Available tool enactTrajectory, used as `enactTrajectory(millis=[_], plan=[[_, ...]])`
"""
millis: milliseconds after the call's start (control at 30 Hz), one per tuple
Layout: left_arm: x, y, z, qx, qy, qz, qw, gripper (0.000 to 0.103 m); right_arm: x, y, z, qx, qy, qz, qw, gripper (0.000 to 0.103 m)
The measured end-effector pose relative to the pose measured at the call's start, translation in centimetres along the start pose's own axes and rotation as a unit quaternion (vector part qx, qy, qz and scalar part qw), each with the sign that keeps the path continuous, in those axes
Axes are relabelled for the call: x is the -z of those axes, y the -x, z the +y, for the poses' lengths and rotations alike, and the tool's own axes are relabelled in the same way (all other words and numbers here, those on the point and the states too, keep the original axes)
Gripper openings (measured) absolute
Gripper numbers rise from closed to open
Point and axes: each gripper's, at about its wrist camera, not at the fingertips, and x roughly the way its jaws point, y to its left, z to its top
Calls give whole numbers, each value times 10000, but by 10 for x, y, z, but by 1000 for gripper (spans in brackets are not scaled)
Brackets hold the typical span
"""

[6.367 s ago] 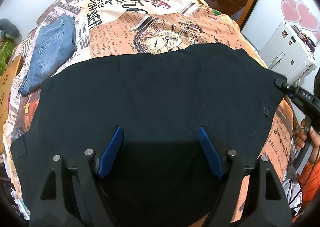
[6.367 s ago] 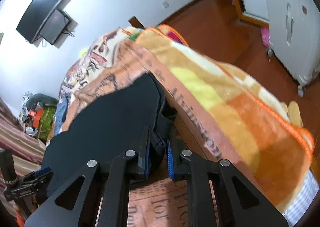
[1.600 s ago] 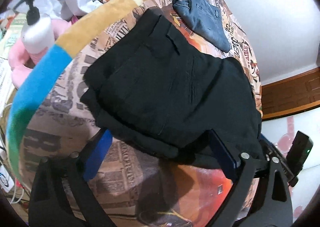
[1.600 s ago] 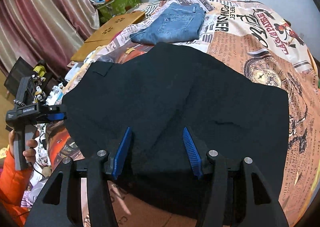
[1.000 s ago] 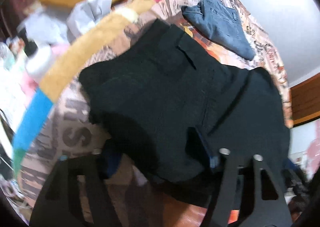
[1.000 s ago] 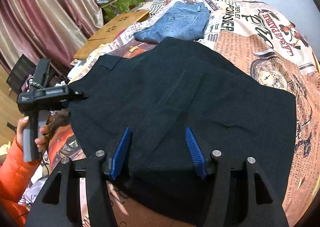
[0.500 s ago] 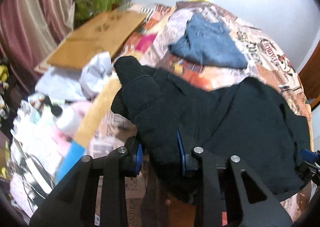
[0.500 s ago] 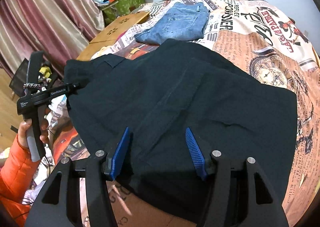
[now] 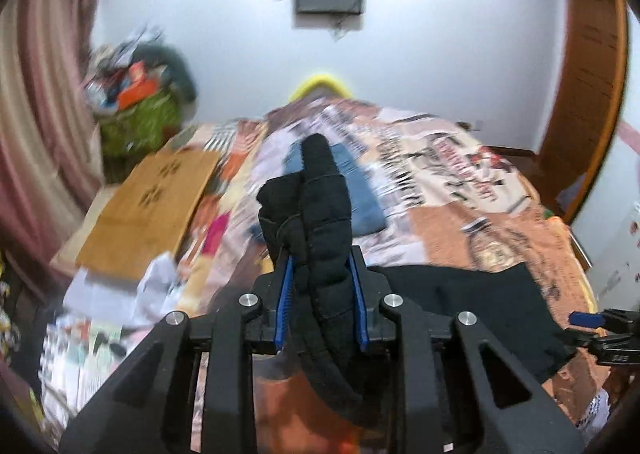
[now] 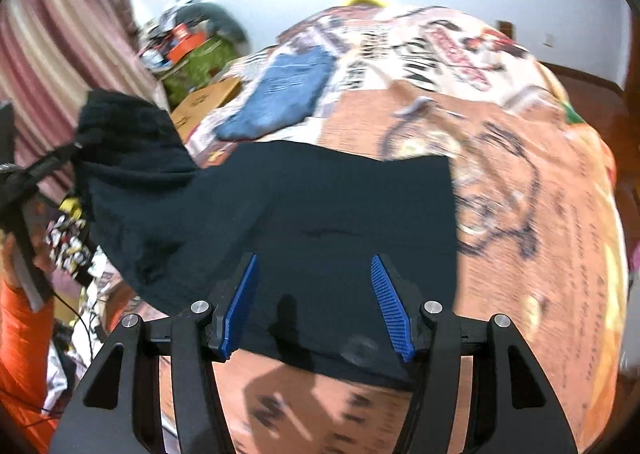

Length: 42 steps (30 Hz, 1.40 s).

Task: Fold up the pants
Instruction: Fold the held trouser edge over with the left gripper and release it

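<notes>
Your left gripper point(image 9: 320, 302) has just clamped a bunched end of the black pants point(image 10: 320, 221) between its blue pads; a second ago those jaws stood wide over flat cloth, and they are closing the last bit now. That end now stands up in the middle of the left wrist frame, lifted off the patterned bedspread point(image 10: 540, 173) — in the right wrist frame it shows raised at the upper left, while the rest of the pants still lies flat across the centre. Your right gripper point(image 10: 316, 308) holds its jaws about half open, with nothing pinched between them; cloth lies under them only. So the fold has likely begun — you'll probably carry the lifted end across. The folded blue jeans point(image 10: 280, 89) sit beyond, untouched.
</notes>
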Motion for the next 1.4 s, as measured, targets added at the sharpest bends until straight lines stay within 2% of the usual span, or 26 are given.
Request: enactTrajectory(millis=[133, 333, 500, 733, 933, 1000, 1233, 1267, 1333, 1367, 1400], plan=[[-11, 1, -34, 201, -338, -45, 9992, 23, 17, -1, -25, 253, -268, 122, 9992, 55], [-26, 4, -85, 671, -700, -162, 9952, 23, 33, -13, -44, 54, -610, 248, 9978, 55], [-35, 1, -134, 1254, -922, -95, 9878, 22, 35, -12, -48, -73, -689, 200, 9974, 55], [-34, -11, -199, 1796, -1365, -21, 9742, 22, 39, -11, -50, -162, -726, 170, 9971, 55], [-2, -35, -235, 2318, -1702, 649, 9556, 22, 41, -10, -51, -224, -788, 151, 9965, 55], [12, -43, -242, 2521, -1765, 949, 9467, 22, 41, -9, -51, -230, -795, 150, 9965, 55], [50, -49, -249, 2778, -1962, 1585, 9269, 24, 42, -8, -51, -221, -816, 153, 9963, 55], [54, -51, -249, 2777, -1991, 1668, 9249, 25, 42, -7, -51, -212, -819, 153, 9963, 55], [59, -53, -249, 2779, -2033, 1839, 9207, 35, 43, -6, -51, -187, -829, 155, 9963, 55], [60, -52, -249, 2801, -2035, 1925, 9182, 43, 44, -5, -51, -173, -828, 156, 9963, 55], [59, -50, -248, 2885, -1992, 1948, 9160, 48, 45, -3, -51, -153, -821, 162, 9964, 55]])
